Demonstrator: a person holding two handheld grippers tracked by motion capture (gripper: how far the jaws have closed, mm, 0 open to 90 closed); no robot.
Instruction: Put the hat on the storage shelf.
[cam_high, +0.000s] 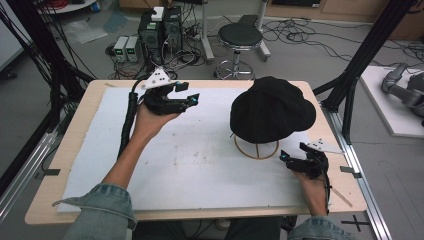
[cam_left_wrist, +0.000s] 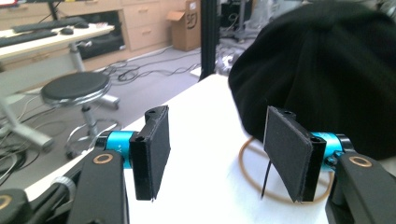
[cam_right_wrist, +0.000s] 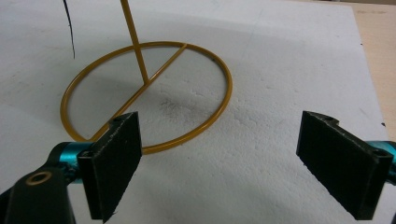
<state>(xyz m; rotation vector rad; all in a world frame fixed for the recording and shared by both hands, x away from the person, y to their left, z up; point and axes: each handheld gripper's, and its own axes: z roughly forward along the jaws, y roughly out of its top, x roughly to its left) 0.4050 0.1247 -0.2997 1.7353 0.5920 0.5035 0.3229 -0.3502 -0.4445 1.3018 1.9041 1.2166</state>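
A black hat (cam_high: 272, 108) rests on top of a gold wire stand (cam_high: 256, 148) at the right of the white mat (cam_high: 190, 150). The stand's ring base (cam_right_wrist: 149, 93) and upright rod lie just ahead of my right gripper (cam_right_wrist: 233, 163), which is open and empty, low over the mat near the right front (cam_high: 295, 159). My left gripper (cam_high: 186, 98) is held up at the far left of the mat, open and empty, its jaws facing the hat (cam_left_wrist: 322, 70). A thin black cord (cam_left_wrist: 266, 179) dangles from under the hat.
A black round stool (cam_high: 240, 37) stands beyond the table's far edge, with computer boxes (cam_high: 160, 30) and cables on the floor. Black frame posts (cam_high: 360, 65) rise at the table's right and left. The wooden table edge (cam_high: 350, 200) borders the mat.
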